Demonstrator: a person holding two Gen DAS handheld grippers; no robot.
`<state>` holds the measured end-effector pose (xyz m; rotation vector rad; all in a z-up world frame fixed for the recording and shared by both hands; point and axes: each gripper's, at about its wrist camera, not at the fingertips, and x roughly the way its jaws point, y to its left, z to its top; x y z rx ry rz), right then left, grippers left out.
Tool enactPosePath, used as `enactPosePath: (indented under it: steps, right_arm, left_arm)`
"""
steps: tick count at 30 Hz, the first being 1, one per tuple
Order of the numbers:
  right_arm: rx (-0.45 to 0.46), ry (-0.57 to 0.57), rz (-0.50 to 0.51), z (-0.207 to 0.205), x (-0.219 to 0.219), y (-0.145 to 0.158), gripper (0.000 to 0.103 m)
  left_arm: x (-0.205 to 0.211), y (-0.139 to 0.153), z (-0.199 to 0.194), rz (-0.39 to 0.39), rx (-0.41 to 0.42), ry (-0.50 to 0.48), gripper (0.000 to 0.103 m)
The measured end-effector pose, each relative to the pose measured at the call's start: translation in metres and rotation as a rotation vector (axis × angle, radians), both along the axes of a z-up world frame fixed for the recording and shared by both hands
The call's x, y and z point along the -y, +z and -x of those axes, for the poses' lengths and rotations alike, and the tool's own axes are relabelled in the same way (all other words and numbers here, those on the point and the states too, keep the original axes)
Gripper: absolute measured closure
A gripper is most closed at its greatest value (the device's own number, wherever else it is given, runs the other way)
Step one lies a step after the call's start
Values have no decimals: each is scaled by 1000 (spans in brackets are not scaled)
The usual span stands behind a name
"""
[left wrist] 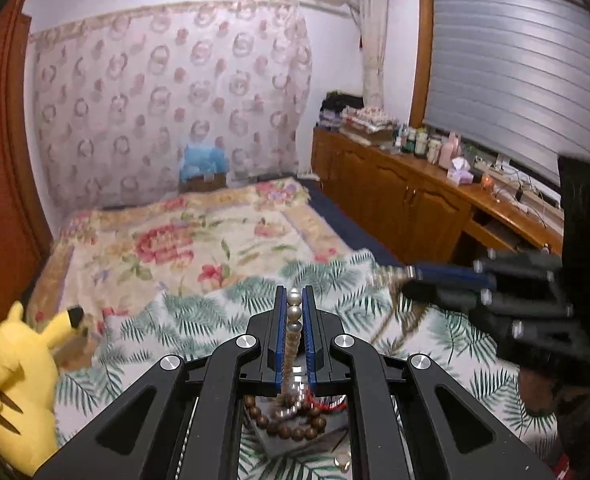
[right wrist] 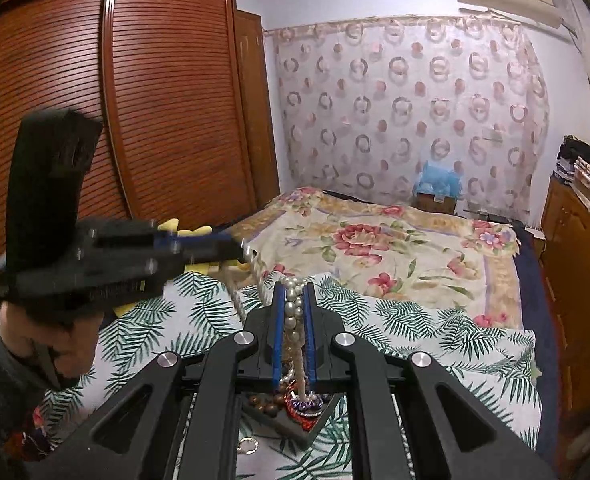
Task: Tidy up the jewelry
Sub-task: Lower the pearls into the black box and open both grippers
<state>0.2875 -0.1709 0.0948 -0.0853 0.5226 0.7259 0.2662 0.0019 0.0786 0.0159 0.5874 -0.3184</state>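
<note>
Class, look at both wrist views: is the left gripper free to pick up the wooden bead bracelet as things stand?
Probably not. The left gripper has its jaws shut on the pearl necklace, so it has no room for the wooden bead bracelet, which lies in the dark tray under other jewelry.

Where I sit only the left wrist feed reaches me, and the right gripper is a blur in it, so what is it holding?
Observer: The right gripper has its jaws shut on a pearl strand.
Operator: Where does that strand go below the jaws?
Observer: It hangs down toward the dark tray on the leaf-print sheet.
Operator: Anything in that tray I can't make out?
Observer: A red and blue coiled piece lies right where the strand comes down.
</note>
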Motion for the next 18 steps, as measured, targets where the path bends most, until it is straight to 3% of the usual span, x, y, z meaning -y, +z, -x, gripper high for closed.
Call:
enactPosePath:
  steps: [9, 15, 16, 18]
  right_arm:
    - [-70, -13, 48, -41, -23, -40, 93]
    - [-107, -13, 77, -58, -34, -64, 93]
    - [-109, -12, 77, -59, -34, -65, 93]
    - [-113, -18, 80, -60, -35, -70, 92]
  left_arm:
    - [-9, -53, -4, 29, -116, 5, 96]
    - [-8, -73, -2, 24, -153, 11, 96]
    - [-9, -74, -1, 20, -153, 20, 94]
    - [-11, -76, 1, 16, -149, 34, 81]
